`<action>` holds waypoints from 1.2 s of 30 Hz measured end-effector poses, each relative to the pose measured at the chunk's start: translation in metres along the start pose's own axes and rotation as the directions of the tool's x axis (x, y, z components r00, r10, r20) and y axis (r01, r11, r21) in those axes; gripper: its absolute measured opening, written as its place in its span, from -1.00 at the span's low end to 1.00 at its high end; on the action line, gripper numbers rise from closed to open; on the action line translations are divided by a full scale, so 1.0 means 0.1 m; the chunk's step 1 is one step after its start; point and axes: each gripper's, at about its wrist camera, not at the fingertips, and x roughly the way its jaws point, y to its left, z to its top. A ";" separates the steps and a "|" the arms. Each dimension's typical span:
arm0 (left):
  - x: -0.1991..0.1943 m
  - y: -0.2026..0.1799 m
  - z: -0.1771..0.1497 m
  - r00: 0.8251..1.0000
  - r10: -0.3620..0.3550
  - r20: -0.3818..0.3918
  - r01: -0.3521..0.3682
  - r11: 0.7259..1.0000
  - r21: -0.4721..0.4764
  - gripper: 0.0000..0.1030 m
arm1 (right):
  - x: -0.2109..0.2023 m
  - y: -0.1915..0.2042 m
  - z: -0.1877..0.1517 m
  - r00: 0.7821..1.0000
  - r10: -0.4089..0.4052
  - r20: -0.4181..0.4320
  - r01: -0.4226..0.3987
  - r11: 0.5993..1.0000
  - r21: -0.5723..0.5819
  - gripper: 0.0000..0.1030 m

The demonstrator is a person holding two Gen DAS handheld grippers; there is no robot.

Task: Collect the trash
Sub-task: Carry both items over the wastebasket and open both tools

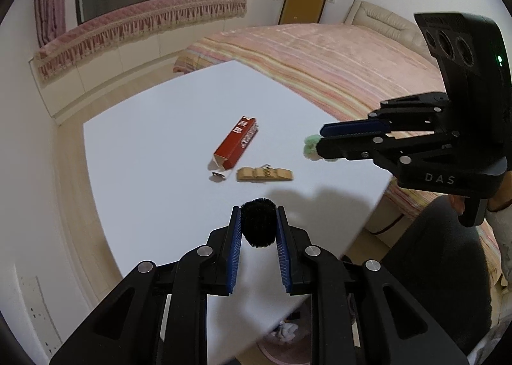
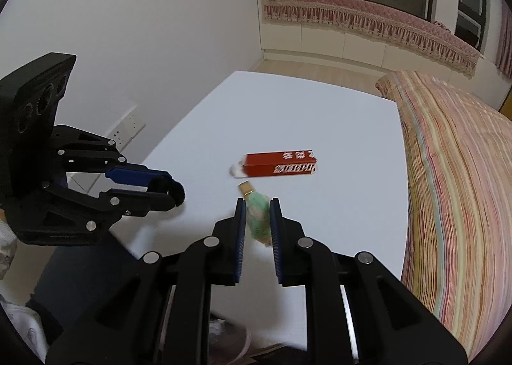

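Note:
My left gripper [image 1: 258,214] is shut on a black fuzzy ball [image 1: 258,225] above the near edge of the white table [image 1: 153,128]; it also shows in the right wrist view [image 2: 174,190], ball [image 2: 178,194] at its tips. My right gripper [image 2: 258,205] is shut on a green fluffy ball [image 2: 258,218]; in the left wrist view it [image 1: 320,139] holds the green ball [image 1: 311,146] over the table's right side. A red carton [image 1: 236,142] [image 2: 279,167] lies mid-table, open end with a torn scrap [image 1: 217,176]. A tan wooden piece [image 1: 264,174] [image 2: 247,189] lies beside it.
A bed with a striped pink cover [image 1: 345,67] [image 2: 454,173] borders the table. A low cabinet with a pink fringed cover [image 1: 128,32] runs under the window. A dark chair [image 1: 438,256] stands at the table's near right. A wall socket [image 2: 128,128] is on the left wall.

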 end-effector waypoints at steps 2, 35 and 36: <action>-0.10 -0.07 -0.06 1.000 -0.002 0.010 0.002 1.000 0.001 -0.60 | -0.13 0.10 -0.10 1.000 0.002 0.007 -0.002 1.000 0.002 -0.72; -0.44 -0.76 -1.09 0.992 -0.103 -0.071 0.104 0.994 0.014 -0.54 | -0.63 1.04 -1.30 0.988 0.115 -0.105 -0.117 0.993 -0.013 -0.65; -0.43 -0.76 -1.09 0.991 -0.107 -0.076 0.108 0.994 0.015 -0.51 | -0.62 1.05 -1.31 0.987 0.116 -0.109 -0.119 0.993 -0.017 -0.65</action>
